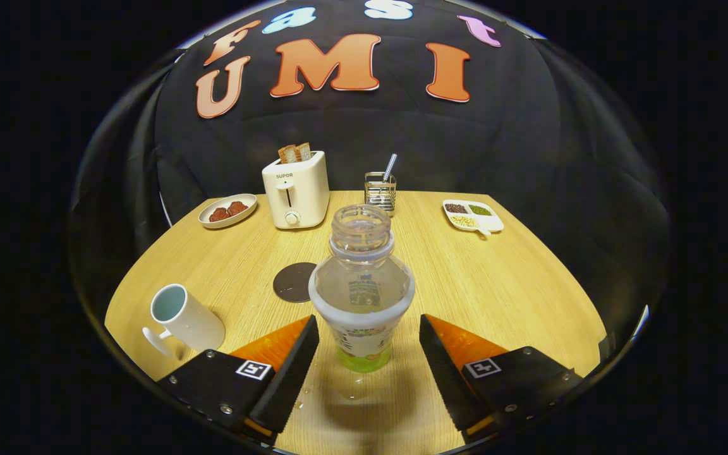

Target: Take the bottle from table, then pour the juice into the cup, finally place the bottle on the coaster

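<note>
Standing uncapped between the released gripper [369, 344], a clear bottle [362, 287]; coaster [294, 282] and cup [184, 314] lie left, toaster [295, 189] far.

I see a clear, glossy plastic bottle [361, 284] with a paper-like label, standing uncapped between the spread fingers of my tool [369, 363], untouched by either. The desk [497, 284] looks like pale wood grain, smooth and matt. The cup [186, 318] seems glazed ceramic; the coaster [293, 282] is dark and dull.
</note>
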